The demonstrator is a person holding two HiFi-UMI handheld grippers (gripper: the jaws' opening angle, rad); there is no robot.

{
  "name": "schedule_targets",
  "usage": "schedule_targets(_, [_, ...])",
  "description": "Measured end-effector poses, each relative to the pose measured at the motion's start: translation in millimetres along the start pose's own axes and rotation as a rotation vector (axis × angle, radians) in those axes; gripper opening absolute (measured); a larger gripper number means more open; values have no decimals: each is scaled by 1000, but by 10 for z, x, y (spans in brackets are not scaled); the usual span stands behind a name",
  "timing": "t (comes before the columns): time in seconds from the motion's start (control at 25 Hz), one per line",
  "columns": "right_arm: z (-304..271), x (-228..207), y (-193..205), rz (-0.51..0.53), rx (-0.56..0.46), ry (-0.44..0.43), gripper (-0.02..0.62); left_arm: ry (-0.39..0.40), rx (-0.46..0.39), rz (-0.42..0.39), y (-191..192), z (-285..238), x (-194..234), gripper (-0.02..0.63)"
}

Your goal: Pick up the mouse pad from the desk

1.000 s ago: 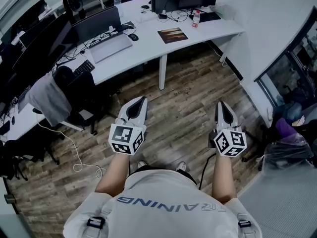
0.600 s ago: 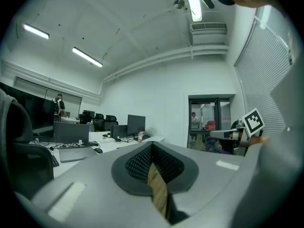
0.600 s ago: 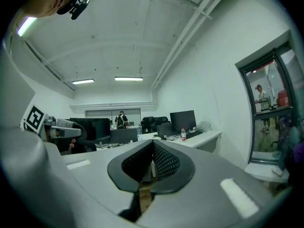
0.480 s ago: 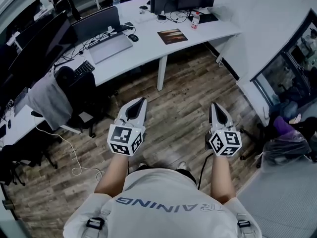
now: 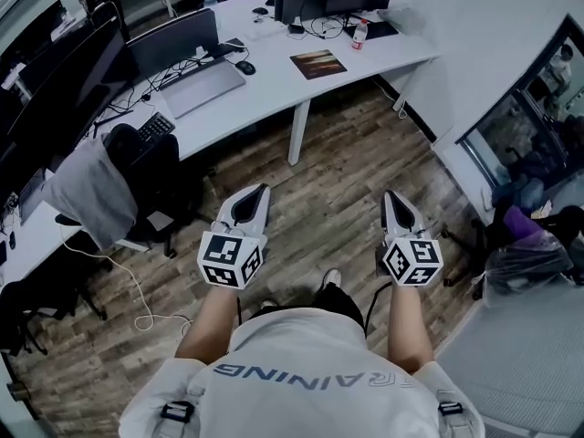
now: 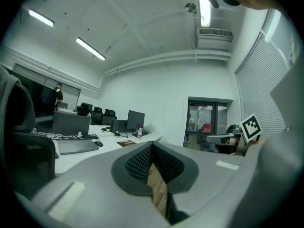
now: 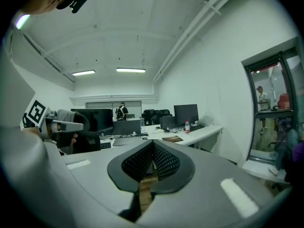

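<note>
Caught at the approach step, by the look of it: on the wood floor [image 5: 338,172], well short of the desk [image 5: 274,89], no reach yet begun. Held out side by side and pointing toward the desk, the left gripper [image 5: 260,192] and the right gripper [image 5: 393,199]. Jaws pressed together on each and clamped on nothing, with only floorboards showing through the slit below the tips in both gripper views.

Far ahead of the fingertips, between the lines of the two grippers: the mouse pad [image 5: 318,63], a dark, brownish rectangle flat on the white desktop. Set near the desk's front edge, apart from the mouse [image 5: 245,67] and the grey laptop [image 5: 205,85] off toward the left gripper's side. Well clear also of the bottle [image 5: 362,33] beyond it, toward the right.

Long axis laid roughly across the direction of the jaws, about parallel to the desk's near edge and slightly skewed. One long side turned toward the fingertips.

Next, most likely: close the distance to the desk, part one pair of jaws and bring them low to the pad's near long side. Thin and flat as it seems, probably calls for dragging a margin past the desk edge, or prying a corner, before any pinch.
</note>
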State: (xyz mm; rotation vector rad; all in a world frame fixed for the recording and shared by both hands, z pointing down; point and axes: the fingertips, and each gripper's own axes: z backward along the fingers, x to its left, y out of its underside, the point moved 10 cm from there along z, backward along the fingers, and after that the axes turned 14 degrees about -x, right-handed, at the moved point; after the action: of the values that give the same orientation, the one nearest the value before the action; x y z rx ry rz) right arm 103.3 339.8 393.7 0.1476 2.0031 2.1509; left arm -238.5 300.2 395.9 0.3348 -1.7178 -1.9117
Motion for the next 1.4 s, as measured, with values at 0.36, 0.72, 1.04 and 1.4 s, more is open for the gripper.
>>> schedule_targets(0.36, [-611,-213,141,-40,11,-30,14,-19,14,3,69,-467,179,2])
schedule_targets(0.72, [-1332,-1055,-16,-47,-23,-68,14,-9,-35,-23,0,-1505,-10,2])
schedule_targets(1.04, [-1960,-1871,-15,-78,-28,-154,14,-63,-34,-47,133,-2360,-282,2])
schedule_targets(1.4, [-2404,-2455,164,-144,10,-189,14,-130,15,-45,355,-3050,-356,2])
